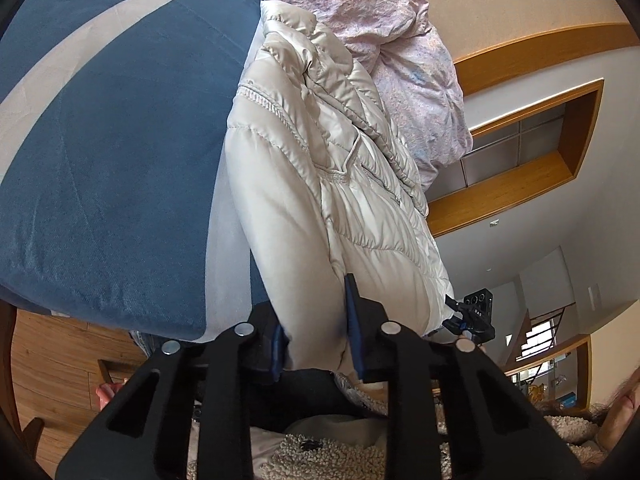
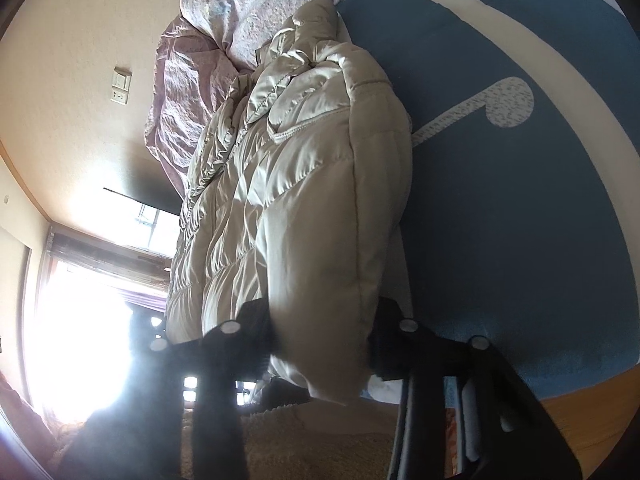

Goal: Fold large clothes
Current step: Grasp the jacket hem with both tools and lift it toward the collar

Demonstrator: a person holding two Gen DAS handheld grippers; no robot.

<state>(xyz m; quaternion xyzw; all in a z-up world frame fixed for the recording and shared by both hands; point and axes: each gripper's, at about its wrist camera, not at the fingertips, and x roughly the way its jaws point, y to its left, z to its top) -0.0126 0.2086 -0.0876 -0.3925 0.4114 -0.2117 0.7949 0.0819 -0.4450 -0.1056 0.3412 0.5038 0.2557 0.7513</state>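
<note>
A cream quilted puffer jacket [image 1: 320, 184] lies lengthwise on a blue bed cover [image 1: 120, 160], folded along its length. My left gripper [image 1: 316, 340] is shut on the jacket's near edge, with padded fabric bulging between its blue-padded fingers [image 1: 354, 332]. In the right wrist view the same jacket [image 2: 304, 208] runs away from me over the blue cover [image 2: 520, 220]. My right gripper [image 2: 320, 340] is shut on the jacket's near end, a thick fold pinched between its black fingers. The other gripper [image 1: 468, 316] shows just past the jacket's right edge in the left wrist view.
A crumpled pink floral quilt [image 1: 384, 40] is heaped at the far end of the bed, touching the jacket; it also shows in the right wrist view [image 2: 224, 24]. Wooden floor [image 1: 52, 368] lies below the bed edge. A bright window [image 2: 80, 320] is at left. My fleece sleeve [image 1: 320, 452] is near.
</note>
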